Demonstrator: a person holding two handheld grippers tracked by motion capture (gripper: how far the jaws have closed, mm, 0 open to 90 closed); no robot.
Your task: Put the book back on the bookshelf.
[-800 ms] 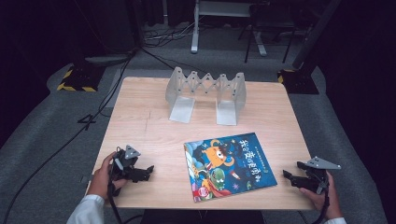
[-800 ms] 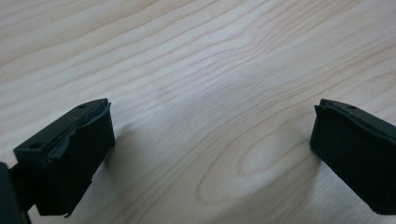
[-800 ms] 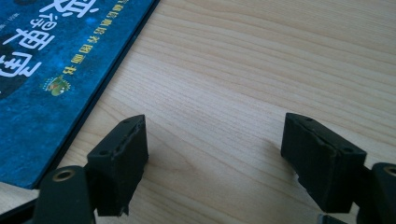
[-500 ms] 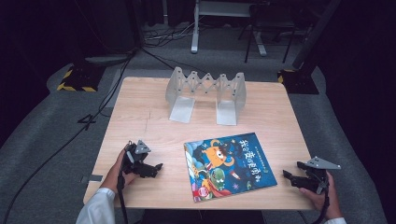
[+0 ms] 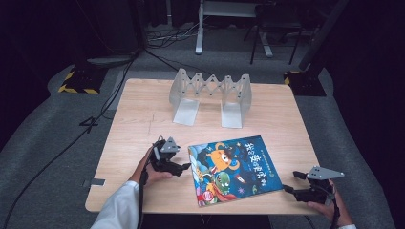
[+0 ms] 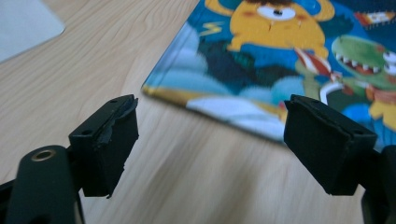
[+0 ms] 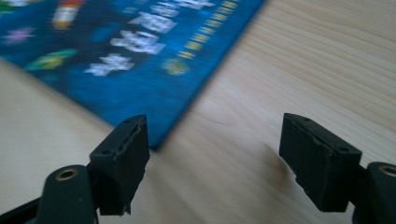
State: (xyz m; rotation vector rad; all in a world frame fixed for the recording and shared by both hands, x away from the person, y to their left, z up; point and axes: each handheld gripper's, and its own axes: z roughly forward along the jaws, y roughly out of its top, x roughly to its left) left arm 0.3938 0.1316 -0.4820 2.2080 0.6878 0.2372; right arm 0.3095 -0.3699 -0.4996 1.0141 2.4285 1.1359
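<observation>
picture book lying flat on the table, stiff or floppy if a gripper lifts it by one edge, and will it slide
The picture book looks thin, so lifted by one edge it would probably sag. Its cover seems glossy and it lies flat on the smooth wooden table, so a push from the open left gripper would likely slide it rather than tip it.

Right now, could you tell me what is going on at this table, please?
A person holds a gripper in each hand beside a picture book lying flat on the wooden table. The left gripper, jaws open, sits just off the book's left edge. The right gripper, also open, rests near its lower right corner. Neither touches it. A grey folding book rack stands behind.
</observation>
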